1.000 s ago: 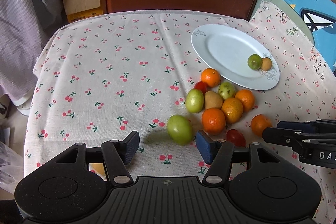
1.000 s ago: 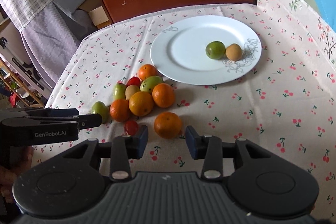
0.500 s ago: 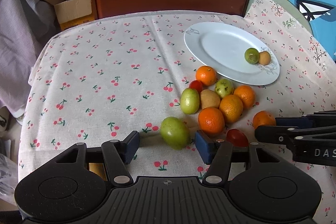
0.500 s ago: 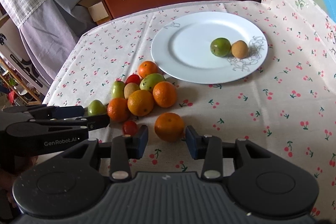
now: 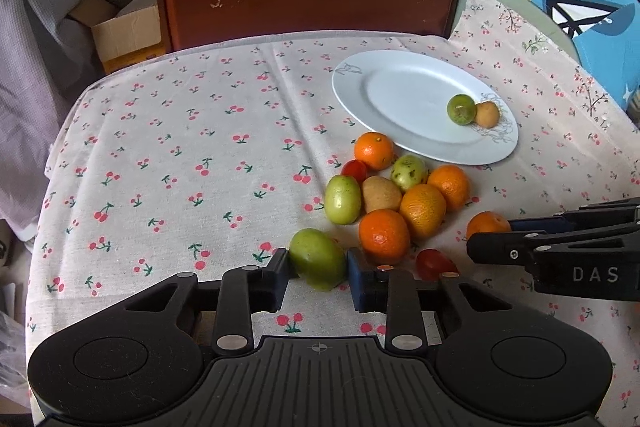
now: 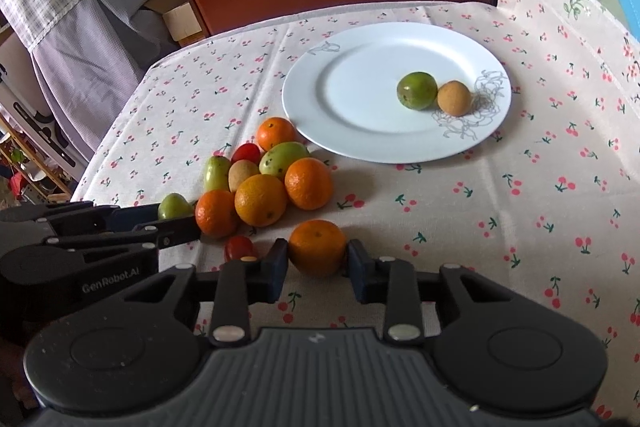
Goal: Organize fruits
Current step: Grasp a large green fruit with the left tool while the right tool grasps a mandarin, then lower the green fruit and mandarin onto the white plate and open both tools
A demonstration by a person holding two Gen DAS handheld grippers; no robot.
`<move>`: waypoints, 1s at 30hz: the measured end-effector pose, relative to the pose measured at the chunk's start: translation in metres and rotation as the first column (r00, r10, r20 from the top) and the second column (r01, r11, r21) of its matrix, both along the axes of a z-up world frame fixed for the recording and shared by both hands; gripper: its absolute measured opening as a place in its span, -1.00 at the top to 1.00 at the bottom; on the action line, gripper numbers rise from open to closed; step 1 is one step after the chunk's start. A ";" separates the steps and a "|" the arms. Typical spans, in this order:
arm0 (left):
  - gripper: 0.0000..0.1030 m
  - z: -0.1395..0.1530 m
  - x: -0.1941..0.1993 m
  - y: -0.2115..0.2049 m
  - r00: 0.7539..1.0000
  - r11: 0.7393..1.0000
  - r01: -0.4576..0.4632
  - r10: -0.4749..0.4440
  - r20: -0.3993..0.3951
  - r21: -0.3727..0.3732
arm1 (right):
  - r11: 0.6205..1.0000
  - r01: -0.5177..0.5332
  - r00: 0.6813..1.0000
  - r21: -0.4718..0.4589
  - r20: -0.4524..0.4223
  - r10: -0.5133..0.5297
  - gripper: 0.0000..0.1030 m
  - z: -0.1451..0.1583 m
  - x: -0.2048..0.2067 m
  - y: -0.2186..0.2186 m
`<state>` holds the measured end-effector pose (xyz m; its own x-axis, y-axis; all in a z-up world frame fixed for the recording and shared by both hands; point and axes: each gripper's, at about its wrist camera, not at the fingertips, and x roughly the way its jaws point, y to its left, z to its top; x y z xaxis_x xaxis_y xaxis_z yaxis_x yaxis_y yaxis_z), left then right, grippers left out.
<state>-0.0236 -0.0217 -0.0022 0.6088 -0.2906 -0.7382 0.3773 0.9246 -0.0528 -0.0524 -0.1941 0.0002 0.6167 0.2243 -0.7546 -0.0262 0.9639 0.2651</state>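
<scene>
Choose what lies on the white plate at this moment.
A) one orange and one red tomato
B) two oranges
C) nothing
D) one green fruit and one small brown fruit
D: the white plate holds only a green fruit touching a small brown fruit.

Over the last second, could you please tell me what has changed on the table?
Both sets of jaws are closing: the left gripper on the green fruit, the right gripper on the lone orange. The fruit pile and the plate with its two fruits stayed put.
</scene>
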 end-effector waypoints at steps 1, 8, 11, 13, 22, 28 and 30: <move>0.46 0.001 0.000 0.001 1.000 1.000 -0.001 0.001 0.000 -0.008 | 1.000 0.001 1.000 0.000 0.000 -0.001 0.39 0.000 0.000 0.000; 0.46 0.015 0.001 0.002 0.999 0.999 -0.022 0.023 0.034 -0.042 | 0.999 0.023 0.999 0.029 0.025 -0.023 0.40 0.010 0.000 -0.006; 0.46 0.021 0.001 0.001 0.999 0.997 -0.026 0.029 0.039 -0.071 | 0.999 0.029 0.998 0.045 0.045 -0.031 0.40 0.016 0.001 -0.008; 0.46 0.026 0.003 0.000 0.999 0.996 -0.026 0.030 0.043 -0.085 | 0.998 0.032 0.998 0.050 0.056 -0.035 0.40 0.020 0.001 -0.010; 0.46 0.051 0.018 -0.005 0.997 0.989 -0.025 0.036 0.072 -0.148 | 0.997 0.052 0.991 0.061 0.116 -0.058 0.40 0.041 0.006 -0.019; 0.45 0.061 0.035 -0.012 0.997 0.988 -0.007 0.019 0.078 -0.153 | 0.996 0.071 0.986 0.058 0.147 -0.079 0.40 0.054 0.014 -0.031; 0.45 0.063 0.043 -0.018 0.996 0.990 0.008 0.004 0.086 -0.141 | 0.995 0.080 0.986 0.067 0.144 -0.088 0.40 0.055 0.018 -0.036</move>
<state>0.0191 -0.0395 0.0611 0.6673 -0.3894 -0.6348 0.3878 0.9094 -0.1502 -0.0347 -0.2297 0.0548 0.7383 0.2095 -0.6412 0.0113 0.9466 0.3223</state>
